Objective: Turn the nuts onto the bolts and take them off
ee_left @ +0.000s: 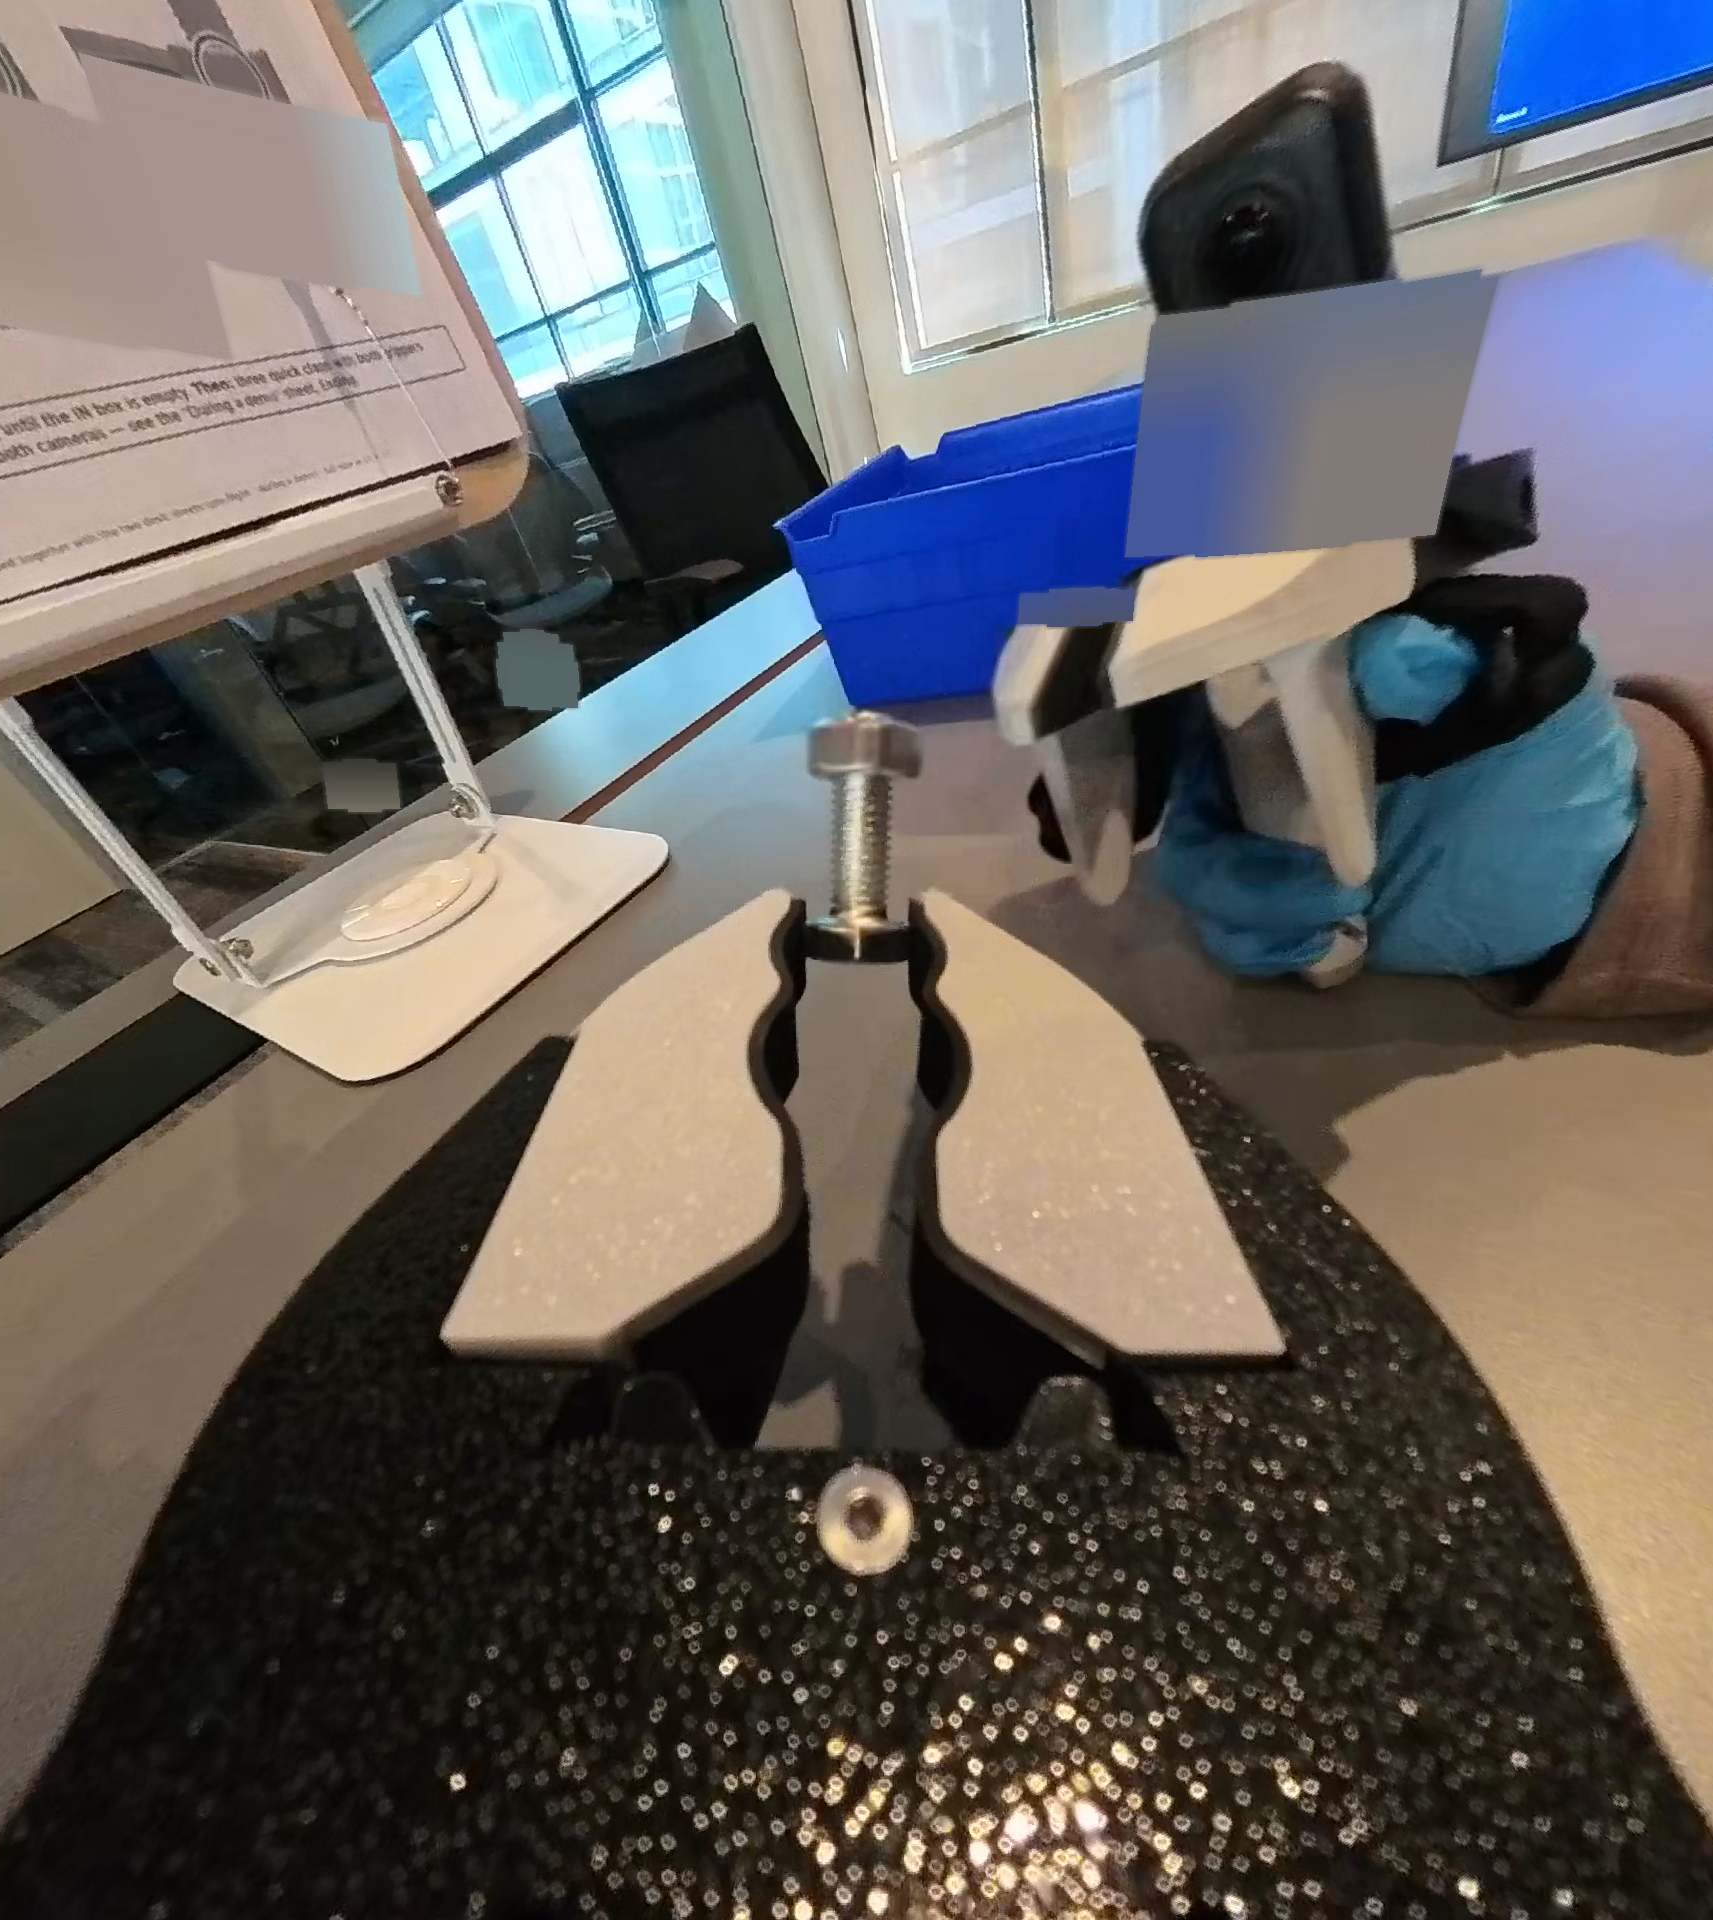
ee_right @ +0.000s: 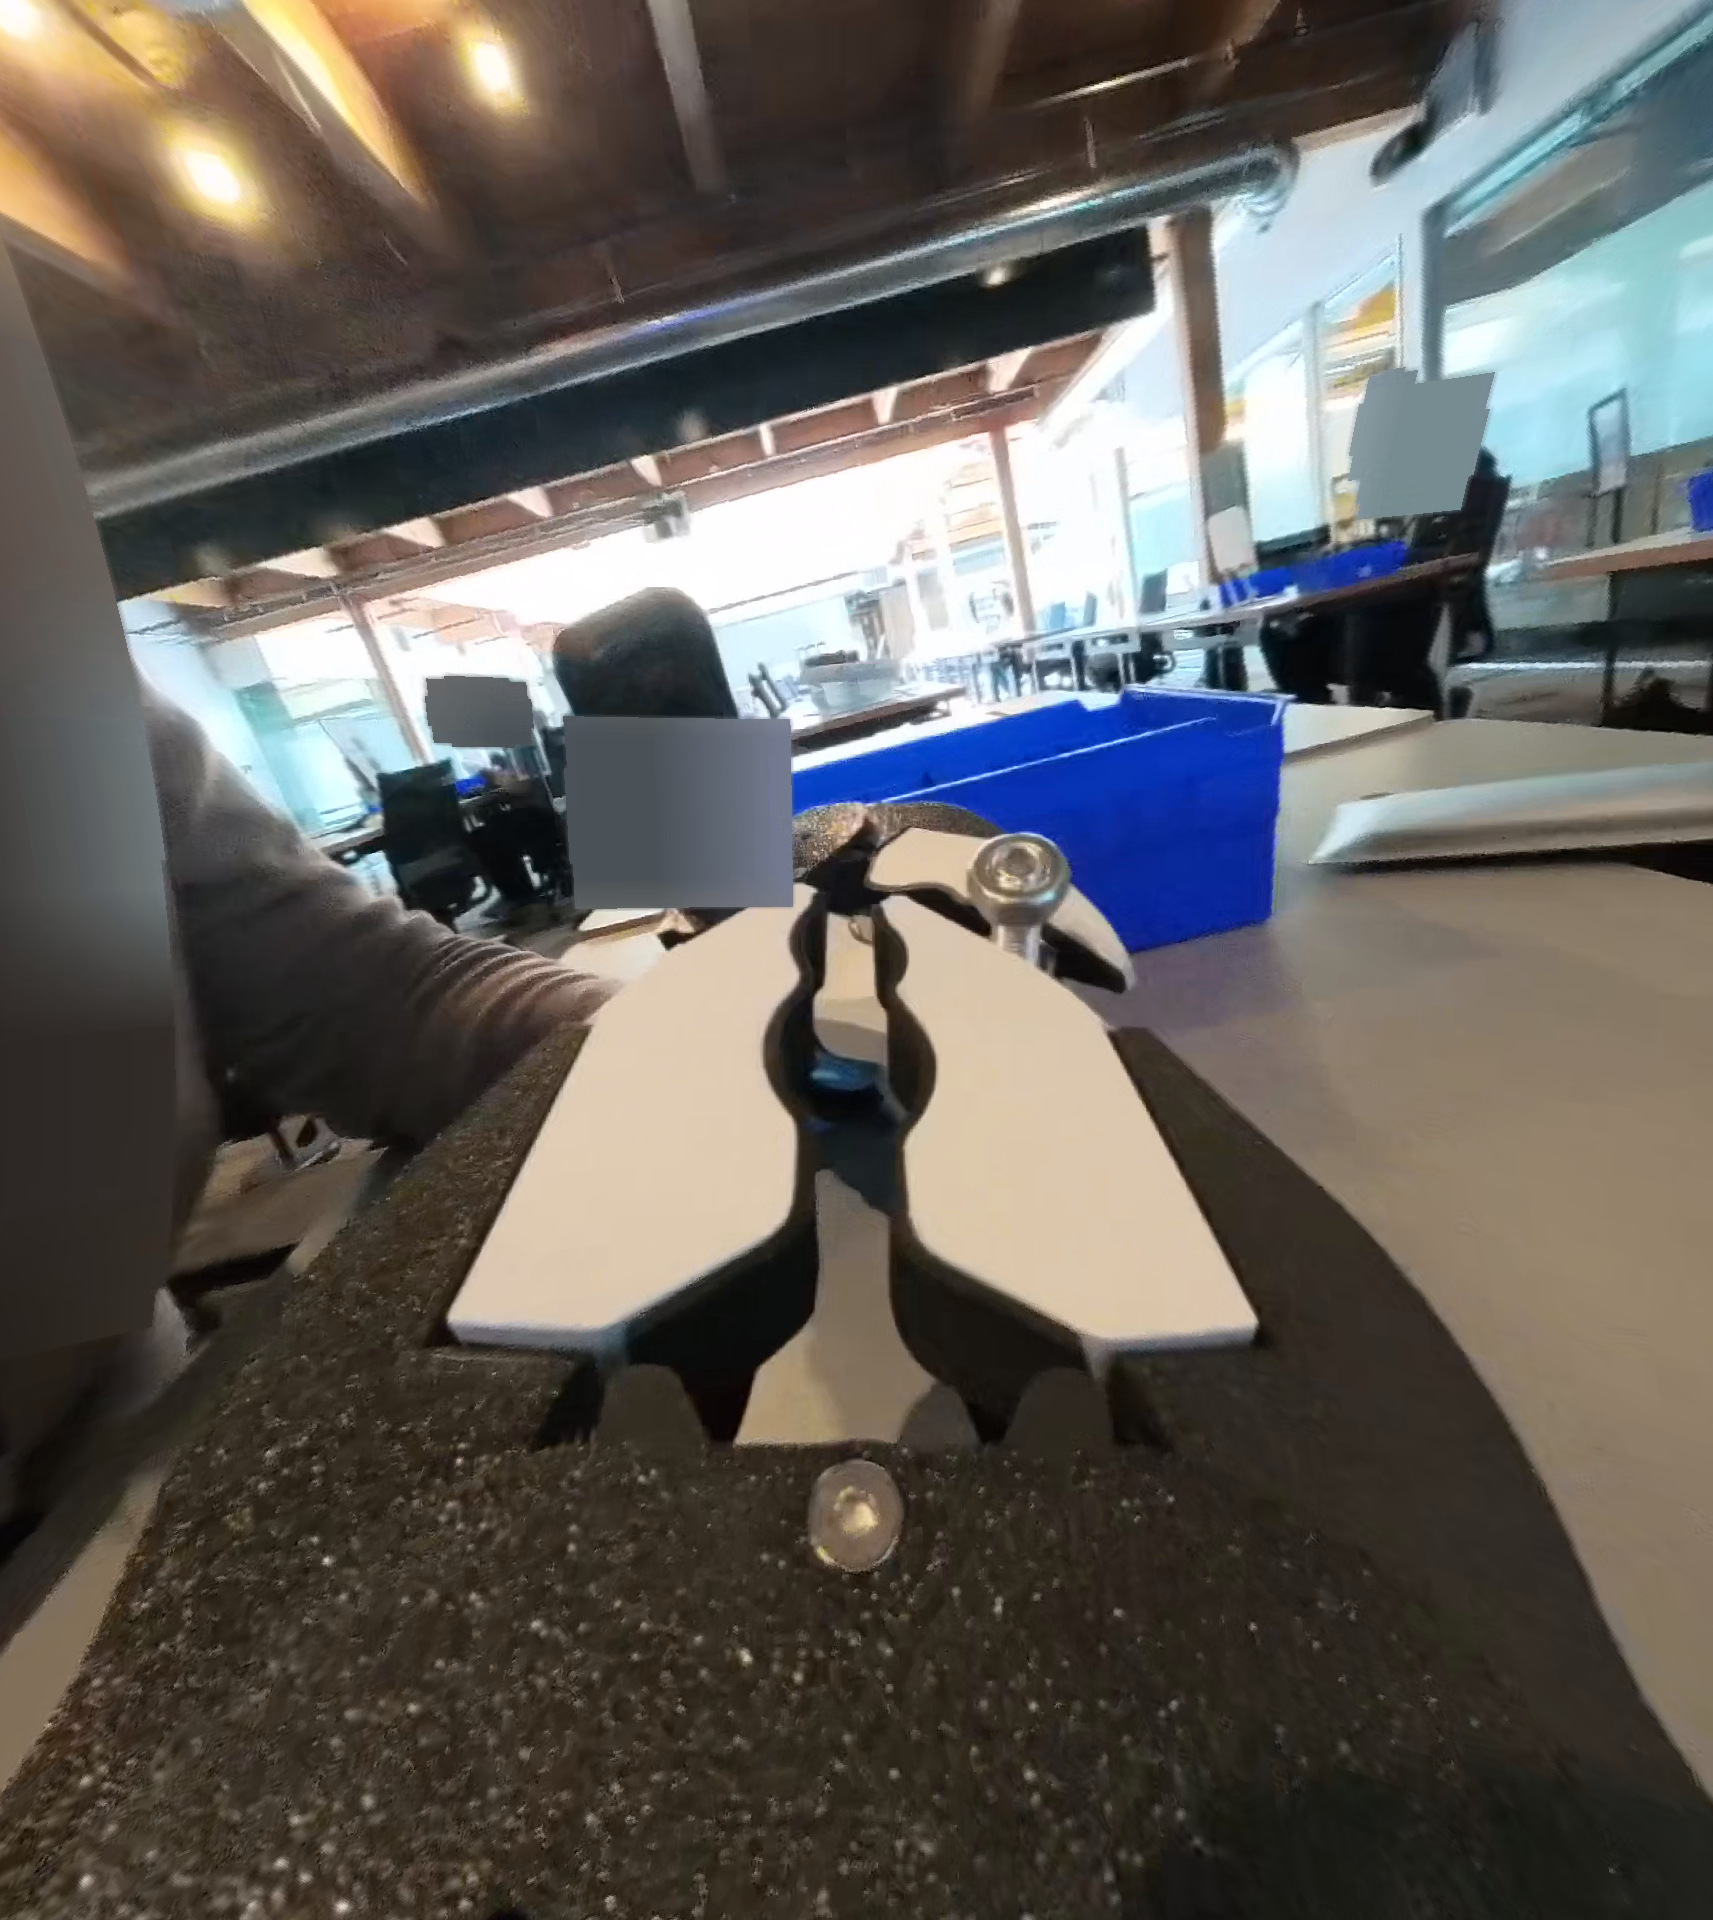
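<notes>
Bolt [ee_left: 857, 831] axis is what matters for you now: it is standing upright at the centre of the left wrist view, wide end up and threads running straight down. Your left gripper [ee_left: 857, 935] is clamping its lower end between the fingertips, where a silver collar is sitting that may be a nut, though I cannot tell. The bolt is hanging just above the grey table [ee_left: 1454, 1247], in front of the blue bin [ee_left: 935, 582].

Your right gripper [ee_left: 1080, 831] is the free one. It is sitting to the right of the bolt in that view, close beside it but not touching, with its tips pointing down and leftward. In the right wrist view the bolt [ee_right: 1016, 894] is showing just right of your right gripper [ee_right: 841, 925] tips. Those fingers are lying nearly together with a thin slit between them; whether they are pinching anything I cannot tell. Judging from this, you are needing a short leftward reach to the bolt's top.
</notes>
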The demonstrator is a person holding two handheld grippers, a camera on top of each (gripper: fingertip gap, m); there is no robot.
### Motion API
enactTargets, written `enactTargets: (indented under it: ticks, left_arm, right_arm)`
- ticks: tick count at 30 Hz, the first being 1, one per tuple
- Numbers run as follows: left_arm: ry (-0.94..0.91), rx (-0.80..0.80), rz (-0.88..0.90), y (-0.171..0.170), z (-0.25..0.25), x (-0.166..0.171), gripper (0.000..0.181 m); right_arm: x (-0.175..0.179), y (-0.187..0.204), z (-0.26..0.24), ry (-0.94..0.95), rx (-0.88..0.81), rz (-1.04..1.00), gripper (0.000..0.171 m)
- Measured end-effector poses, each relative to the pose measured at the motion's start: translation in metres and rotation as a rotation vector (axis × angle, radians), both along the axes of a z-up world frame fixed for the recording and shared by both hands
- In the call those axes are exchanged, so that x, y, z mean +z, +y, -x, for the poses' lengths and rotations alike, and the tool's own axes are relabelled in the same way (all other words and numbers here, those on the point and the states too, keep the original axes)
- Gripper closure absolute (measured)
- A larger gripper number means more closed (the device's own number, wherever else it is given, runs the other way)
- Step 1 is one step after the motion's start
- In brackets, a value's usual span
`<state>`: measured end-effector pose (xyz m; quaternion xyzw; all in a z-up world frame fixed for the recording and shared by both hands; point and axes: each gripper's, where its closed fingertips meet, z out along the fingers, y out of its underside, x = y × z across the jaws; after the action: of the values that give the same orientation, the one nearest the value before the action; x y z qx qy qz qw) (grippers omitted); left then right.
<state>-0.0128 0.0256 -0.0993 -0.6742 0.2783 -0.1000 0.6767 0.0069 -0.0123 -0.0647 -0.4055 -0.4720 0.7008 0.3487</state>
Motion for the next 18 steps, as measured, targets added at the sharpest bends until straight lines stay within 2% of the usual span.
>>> enactTargets:
  ticks: [2, 9, 10, 12, 13, 15, 18]
  left_arm:
    - [0.001, 0.0, 0.002, 0.0, 0.0, 0.0, 0.163]
    - [0.01, -0.001, 0.001, 0.0, -0.001, -0.001, 0.163]
    - [0.01, 0.0, 0.001, 0.0, -0.001, -0.001, 0.163]
    - [0.008, 0.0, 0.0, 0.0, -0.001, -0.001, 0.163]
    - [0.007, -0.001, 0.001, 0.0, -0.001, -0.001, 0.163]
    - [0.01, 0.0, 0.001, 0.0, -0.001, -0.001, 0.163]
    - [0.012, -0.001, 0.001, 0.0, -0.001, -0.001, 0.163]
  right_arm:
    - [0.0, 0.005, 0.0, 0.006, -0.058, -0.013, 0.157]
    - [-0.004, 0.026, 0.009, -0.021, -0.195, 0.015, 0.118]
    - [-0.005, 0.023, 0.009, -0.024, -0.172, 0.019, 0.118]
    - [-0.002, 0.008, 0.003, -0.014, -0.062, 0.012, 0.153]
    - [-0.001, 0.01, 0.002, -0.009, -0.081, 0.005, 0.154]
    - [-0.001, 0.014, 0.002, -0.006, -0.126, -0.005, 0.149]
    - [-0.003, 0.023, 0.008, -0.019, -0.175, 0.019, 0.127]
